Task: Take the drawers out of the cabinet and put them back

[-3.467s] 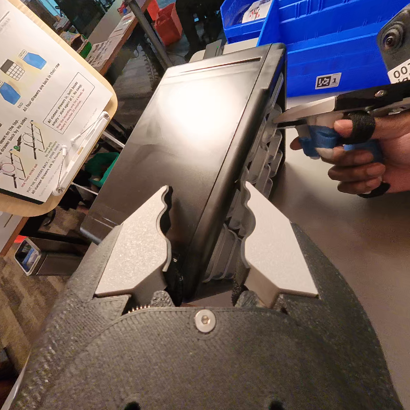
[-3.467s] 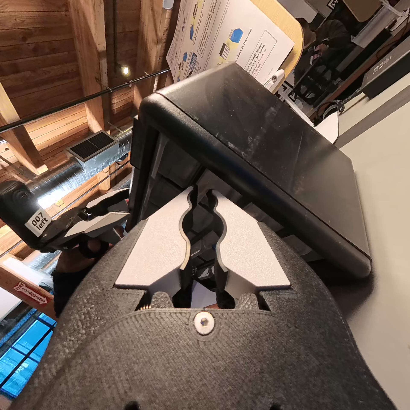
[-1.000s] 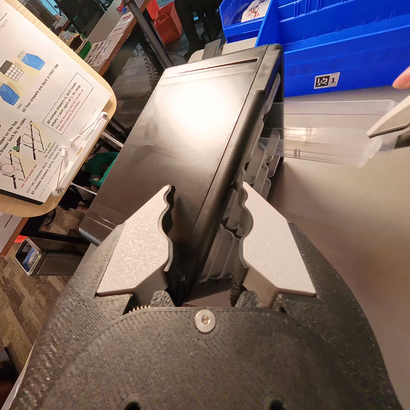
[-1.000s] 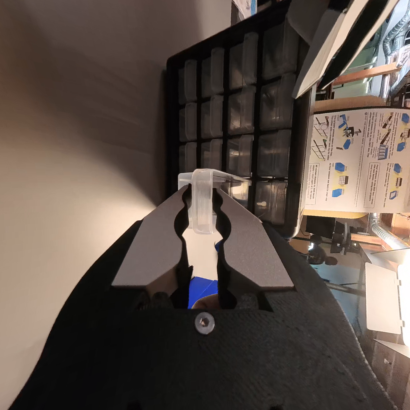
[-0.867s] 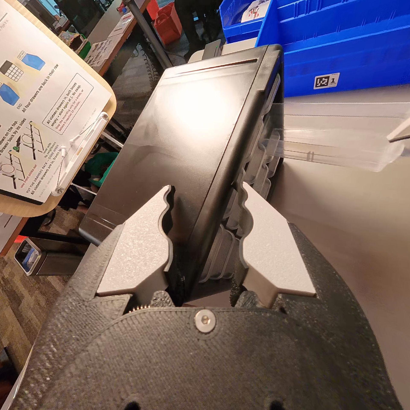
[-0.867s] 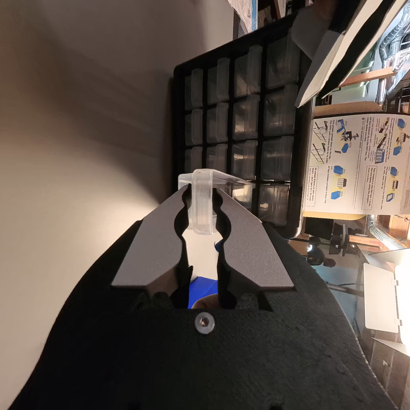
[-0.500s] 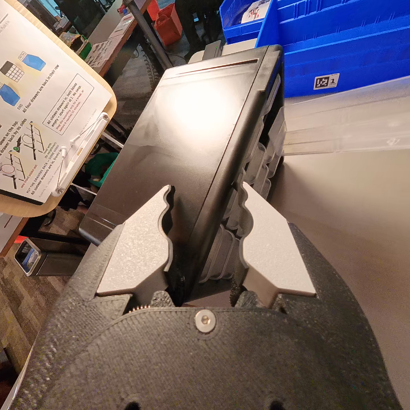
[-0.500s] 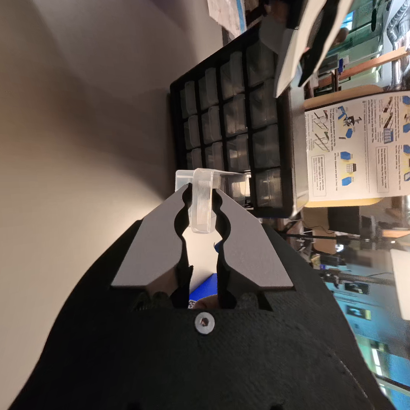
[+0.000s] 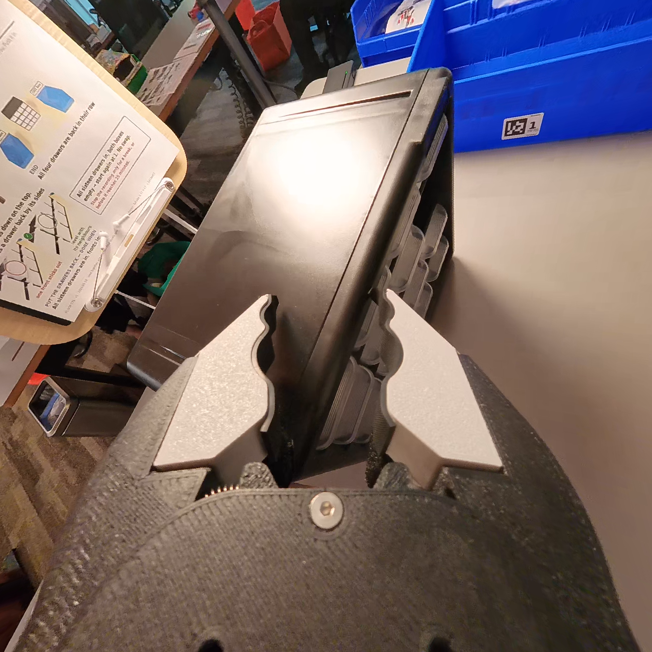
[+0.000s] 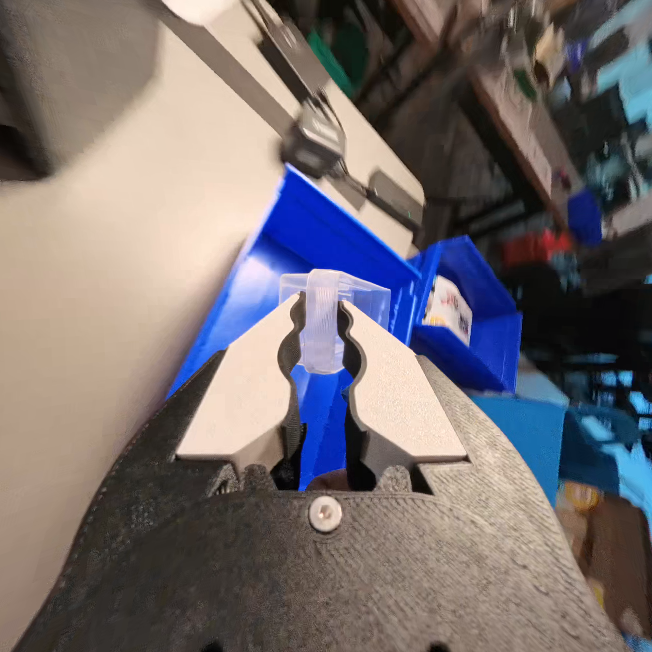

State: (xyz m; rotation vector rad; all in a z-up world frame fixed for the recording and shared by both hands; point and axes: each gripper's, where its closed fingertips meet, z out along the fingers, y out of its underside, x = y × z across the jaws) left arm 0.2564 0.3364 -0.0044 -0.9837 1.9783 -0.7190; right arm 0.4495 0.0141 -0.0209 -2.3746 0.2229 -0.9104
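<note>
The black drawer cabinet (image 9: 310, 211) stands on the grey table (image 9: 564, 282), its front edge between the spread fingers of the left gripper (image 9: 326, 300), which straddles it; contact is unclear. The right gripper (image 10: 320, 300) pinches the ribbed handle of a clear plastic drawer (image 10: 335, 303) over a blue bin (image 10: 317, 240).

workshop/lab, blue parts bins (image 9: 550, 70), instr sheet (image 9: 70, 176), cluttered benches
</note>
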